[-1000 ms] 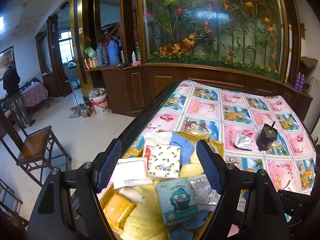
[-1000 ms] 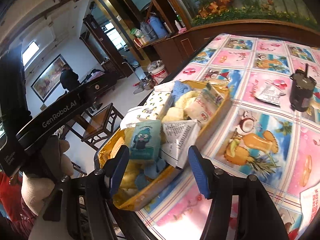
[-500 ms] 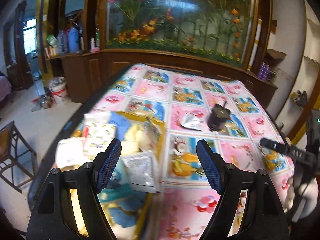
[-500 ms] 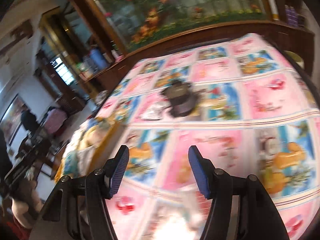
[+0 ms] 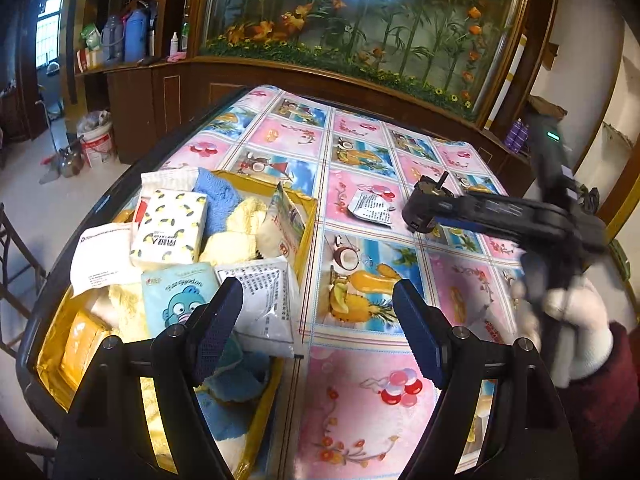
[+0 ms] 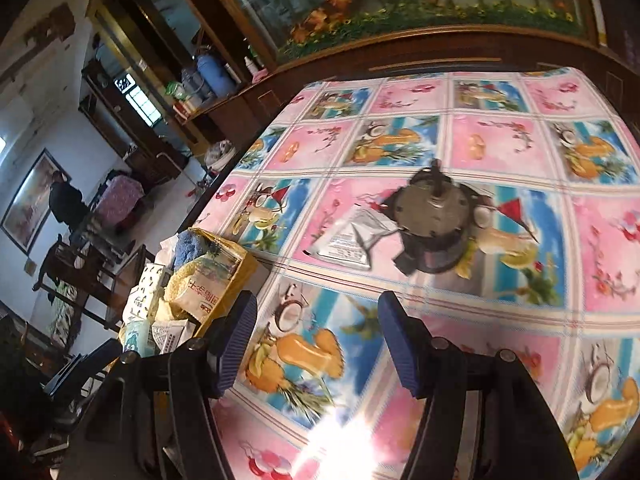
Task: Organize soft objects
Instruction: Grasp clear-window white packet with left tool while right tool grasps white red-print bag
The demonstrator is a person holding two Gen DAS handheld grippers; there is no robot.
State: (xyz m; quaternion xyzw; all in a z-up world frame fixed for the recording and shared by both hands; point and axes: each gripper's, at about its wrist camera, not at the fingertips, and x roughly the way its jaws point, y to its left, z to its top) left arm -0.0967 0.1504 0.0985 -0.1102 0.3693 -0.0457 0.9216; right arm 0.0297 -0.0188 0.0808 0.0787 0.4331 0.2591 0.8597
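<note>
Both blue-padded grippers, left gripper point(image 5: 316, 328) and right gripper point(image 6: 316, 344), gape empty above the fruit-patterned tablecloth point(image 5: 360, 400) beside the yellow box of soft packets point(image 5: 52, 344).

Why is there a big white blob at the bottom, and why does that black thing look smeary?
Right wrist view: the blob is glare bouncing off the shiny tablecloth. Left wrist view: the right gripper and the gloved hand look smeared with motion blur, while the box of soft things looks sharp.

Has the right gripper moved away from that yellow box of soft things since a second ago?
Yes. The right gripper has swung rightward off the yellow box, now at the view's left, toward the dark motor and silver packet.
</note>
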